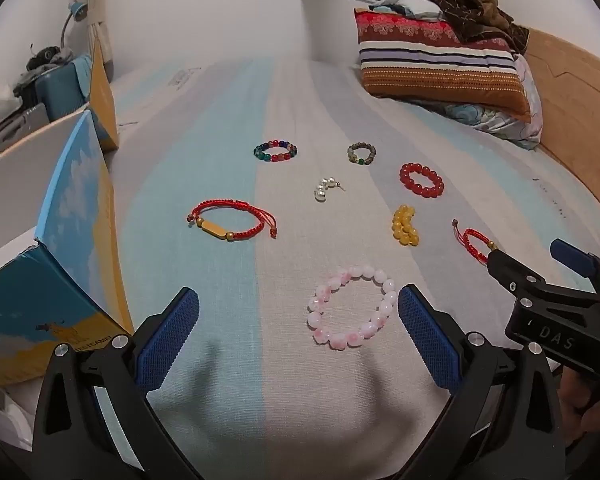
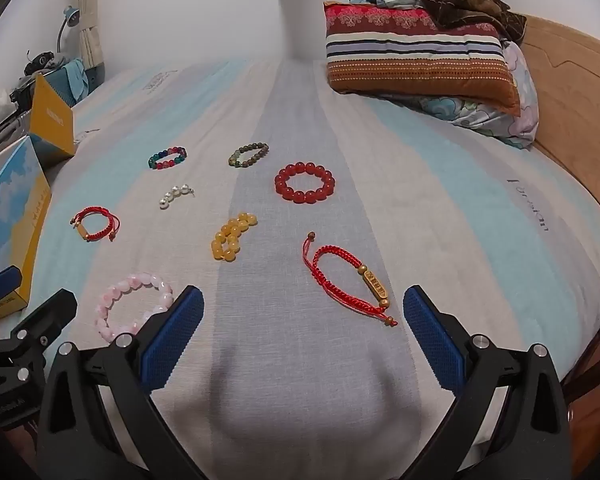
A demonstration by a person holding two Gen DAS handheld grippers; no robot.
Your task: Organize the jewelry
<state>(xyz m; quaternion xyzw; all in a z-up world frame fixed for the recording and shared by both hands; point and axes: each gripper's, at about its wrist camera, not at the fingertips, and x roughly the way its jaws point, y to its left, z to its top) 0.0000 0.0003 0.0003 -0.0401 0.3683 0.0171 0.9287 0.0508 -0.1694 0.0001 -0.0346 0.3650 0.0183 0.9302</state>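
Across the striped bedsheet (image 2: pixel 440 168) in pale blue, grey and cream lies everything I have to work with. Grey lettering is printed on it at the right edge in the right wrist view, too warped to read. At the far end sits a striped pillow (image 1: pixel 440 68) with a brown garment (image 1: pixel 472 0) heaped on top, against a wooden headboard (image 1: pixel 572 92). On my left stands an open blue and yellow box (image 1: pixel 72 216); a camel drawing and partly cut-off print that seems to read "TECTCAMEL" show near its lower corner.

My left gripper (image 1: pixel 298 332) hangs low over the sheet with its blue pads spread wide, holding nothing. The pink bead bracelet (image 1: pixel 350 306) lies flat between them, just beside the right pad. My right gripper (image 2: pixel 304 332) is likewise spread wide and empty; seen from the left camera, its black body carries the letters "DAS". A red cord bracelet with engraved gold bar (image 2: pixel 350 280) lies just ahead of it, near its right pad; the engraving is too small to read.

Farther out lie a red bead bracelet (image 2: pixel 305 182), a second red cord bracelet (image 1: pixel 232 222) near the box, a folded yellow bead bracelet (image 2: pixel 233 236), a multicolour bead bracelet (image 1: pixel 275 150), an olive-brown bead bracelet (image 1: pixel 362 153), and a short string of pearls (image 1: pixel 326 188). All lie apart from one another.
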